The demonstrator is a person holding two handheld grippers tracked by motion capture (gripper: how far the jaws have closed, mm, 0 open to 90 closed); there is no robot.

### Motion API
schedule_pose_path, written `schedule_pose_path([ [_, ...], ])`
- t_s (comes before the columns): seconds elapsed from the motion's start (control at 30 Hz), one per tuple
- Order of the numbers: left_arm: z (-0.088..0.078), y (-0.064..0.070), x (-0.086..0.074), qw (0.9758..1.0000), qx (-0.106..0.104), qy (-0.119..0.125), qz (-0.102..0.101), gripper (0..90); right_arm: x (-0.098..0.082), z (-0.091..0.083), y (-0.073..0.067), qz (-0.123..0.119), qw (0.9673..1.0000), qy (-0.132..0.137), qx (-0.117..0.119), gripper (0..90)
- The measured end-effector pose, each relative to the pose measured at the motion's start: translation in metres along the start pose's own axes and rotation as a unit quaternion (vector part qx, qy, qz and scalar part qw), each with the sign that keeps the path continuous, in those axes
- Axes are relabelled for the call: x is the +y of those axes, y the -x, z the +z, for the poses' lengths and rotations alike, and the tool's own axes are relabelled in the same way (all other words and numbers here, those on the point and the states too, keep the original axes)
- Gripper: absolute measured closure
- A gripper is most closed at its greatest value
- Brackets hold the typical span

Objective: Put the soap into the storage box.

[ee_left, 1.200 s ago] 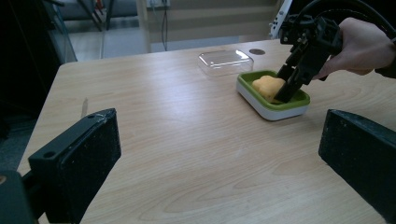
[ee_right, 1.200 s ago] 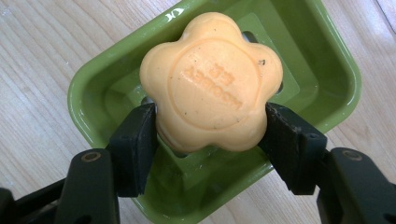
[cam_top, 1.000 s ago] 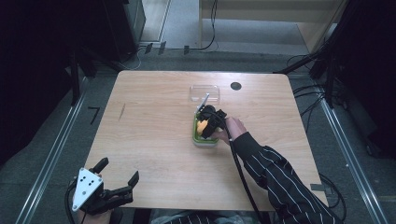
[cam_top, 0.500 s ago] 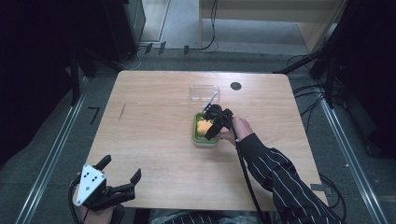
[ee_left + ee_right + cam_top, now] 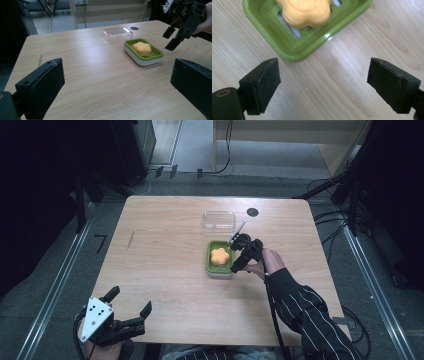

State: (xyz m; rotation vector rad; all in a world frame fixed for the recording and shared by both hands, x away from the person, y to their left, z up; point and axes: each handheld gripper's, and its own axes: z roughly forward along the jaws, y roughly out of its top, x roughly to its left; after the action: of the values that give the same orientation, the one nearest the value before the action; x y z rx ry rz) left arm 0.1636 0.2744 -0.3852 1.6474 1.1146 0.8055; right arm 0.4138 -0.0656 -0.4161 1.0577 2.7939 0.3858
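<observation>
Hovering right of frame centre beside the green soap dish (image 5: pixel 212 261), the right gripper (image 5: pixel 239 255) has just been opening; its jaws gape empty, clear of the orange soap (image 5: pixel 220 256).

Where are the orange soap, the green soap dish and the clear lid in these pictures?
orange soap (image 5: pixel 220 256): high view, middle of its top.
green soap dish (image 5: pixel 158 53): left gripper view, near right part of its green rim.
clear lid (image 5: pixel 117 34): left gripper view, middle of its flat top.

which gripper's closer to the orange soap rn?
Right. The right gripper hangs beside the green dish holding the orange soap, jaws open, just widened, nothing between. The left gripper sits at the table's near left corner, far off.
</observation>
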Motion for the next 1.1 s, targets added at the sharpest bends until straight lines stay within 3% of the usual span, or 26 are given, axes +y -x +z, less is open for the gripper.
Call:
schedule_pose_path([
  [0.53, -0.002, 0.0, -0.001, 1.0, 0.002, 0.004, -0.001, 0.0, -0.038, -0.016, 0.007, 0.027, 0.9996, -0.002, -0.007, 11.1],
  [1.1, -0.003, 0.0, -0.001, 1.0, 0.001, 0.003, 0.001, 0.0, -0.089, -0.017, 0.008, 0.057, 0.998, -0.026, -0.004, 11.1],
])
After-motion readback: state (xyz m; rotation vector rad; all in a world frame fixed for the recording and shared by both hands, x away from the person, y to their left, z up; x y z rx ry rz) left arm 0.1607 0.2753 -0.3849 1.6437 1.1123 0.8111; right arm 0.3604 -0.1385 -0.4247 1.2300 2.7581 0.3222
